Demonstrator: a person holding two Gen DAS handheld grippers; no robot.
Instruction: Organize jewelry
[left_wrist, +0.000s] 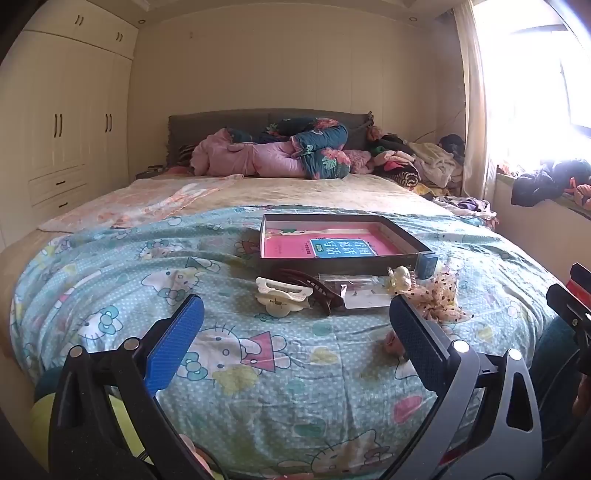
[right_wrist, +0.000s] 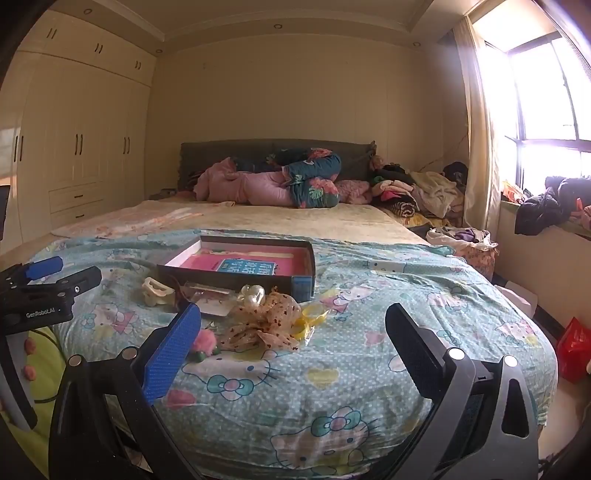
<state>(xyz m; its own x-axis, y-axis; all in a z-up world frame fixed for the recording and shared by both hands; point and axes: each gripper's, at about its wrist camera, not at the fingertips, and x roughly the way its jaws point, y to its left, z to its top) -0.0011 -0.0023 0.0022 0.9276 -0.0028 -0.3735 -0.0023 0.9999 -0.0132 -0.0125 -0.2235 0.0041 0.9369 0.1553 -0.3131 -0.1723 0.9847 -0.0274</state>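
Note:
A shallow dark box (left_wrist: 402, 236) with a pink book inside lies on the bed (left_wrist: 258, 369); it also shows in the right wrist view (right_wrist: 308, 258). In front of it lie a white hair claw (left_wrist: 282, 295), a dark brown claw (left_wrist: 314, 286), a clear packet (left_wrist: 364, 295), a pearly clip (left_wrist: 399, 278) and a dotted beige scrunchie (left_wrist: 441, 295). The right wrist view shows the scrunchie (right_wrist: 266, 321), a pink pom-pom (right_wrist: 205, 341) and a yellow band (right_wrist: 314, 315). My left gripper (left_wrist: 295, 328) is open and empty just before the pile. My right gripper (right_wrist: 291, 336) is open and empty beside the scrunchie.
Rolled quilts (left_wrist: 280, 155) and piled clothes (left_wrist: 417, 162) lie at the bed's head. A white wardrobe (left_wrist: 62, 122) stands at left, a window and sill with clothes (right_wrist: 550, 206) at right. A red bag (right_wrist: 574, 350) sits on the floor at right.

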